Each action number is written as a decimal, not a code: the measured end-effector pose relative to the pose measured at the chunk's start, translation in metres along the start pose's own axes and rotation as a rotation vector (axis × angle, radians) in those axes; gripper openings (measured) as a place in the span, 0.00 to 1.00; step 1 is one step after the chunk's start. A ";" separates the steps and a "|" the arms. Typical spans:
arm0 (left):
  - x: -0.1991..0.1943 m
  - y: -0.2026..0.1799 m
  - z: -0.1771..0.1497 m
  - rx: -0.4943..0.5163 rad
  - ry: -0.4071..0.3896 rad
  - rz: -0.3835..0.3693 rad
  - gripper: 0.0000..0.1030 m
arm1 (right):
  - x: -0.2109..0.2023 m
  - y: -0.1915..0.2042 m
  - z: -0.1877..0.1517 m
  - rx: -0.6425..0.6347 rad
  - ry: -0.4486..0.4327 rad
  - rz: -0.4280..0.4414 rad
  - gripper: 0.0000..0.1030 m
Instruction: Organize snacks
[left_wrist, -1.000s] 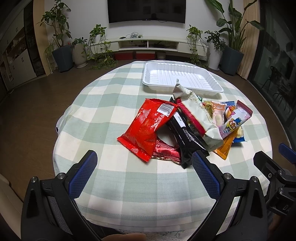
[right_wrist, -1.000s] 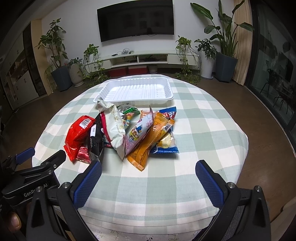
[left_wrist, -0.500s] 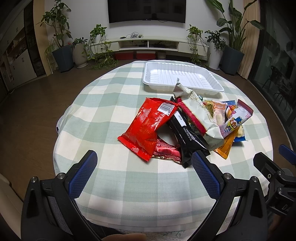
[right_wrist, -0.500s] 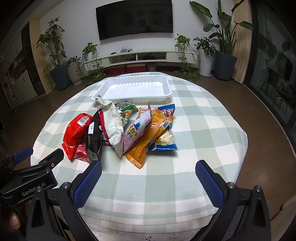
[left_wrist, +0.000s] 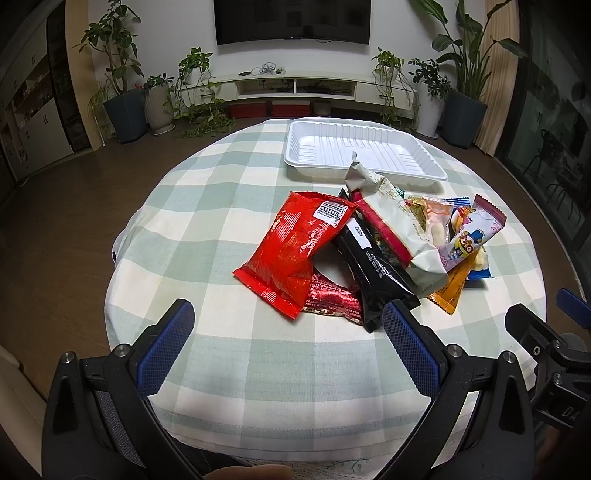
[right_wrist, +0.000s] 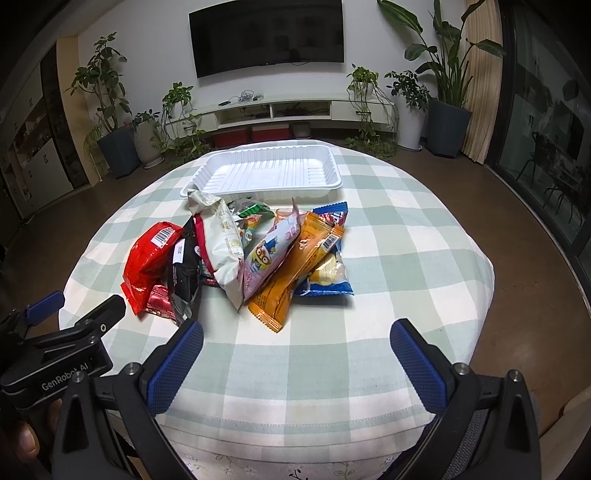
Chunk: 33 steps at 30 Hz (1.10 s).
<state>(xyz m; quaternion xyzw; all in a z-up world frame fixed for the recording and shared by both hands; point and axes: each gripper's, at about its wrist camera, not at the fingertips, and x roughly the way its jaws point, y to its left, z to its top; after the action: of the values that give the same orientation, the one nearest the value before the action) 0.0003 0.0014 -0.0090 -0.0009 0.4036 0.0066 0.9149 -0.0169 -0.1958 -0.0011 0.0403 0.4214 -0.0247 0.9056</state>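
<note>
- Left wrist view: your left claw (left_wrist: 288, 328) is spread wide and empty, above the near edge of the checked counter (left_wrist: 207, 206).
- Your right claw (right_wrist: 295, 339) is likewise spread, gripping nothing.
- At 12 o'clock from the right claw sits the snack pile: red packet (left_wrist: 295, 247), black packet (left_wrist: 373, 273), orange packet (right_wrist: 295, 273), cartoon packet (right_wrist: 267, 258).
- Beyond the pile, the white tray (right_wrist: 332, 177) holds nothing.
</note>
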 end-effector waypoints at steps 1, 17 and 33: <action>0.000 0.000 0.001 0.000 0.000 0.000 1.00 | 0.000 0.000 0.000 0.000 0.000 0.000 1.00; 0.005 0.002 -0.007 0.002 0.003 0.001 1.00 | 0.000 0.000 0.001 0.000 0.004 0.000 1.00; 0.011 0.029 -0.024 0.029 -0.059 -0.113 1.00 | -0.003 -0.014 -0.002 0.047 -0.039 0.034 1.00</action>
<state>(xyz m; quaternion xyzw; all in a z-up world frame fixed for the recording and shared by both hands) -0.0105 0.0306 -0.0330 -0.0105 0.3760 -0.0510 0.9251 -0.0217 -0.2100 -0.0005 0.0682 0.4022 -0.0197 0.9128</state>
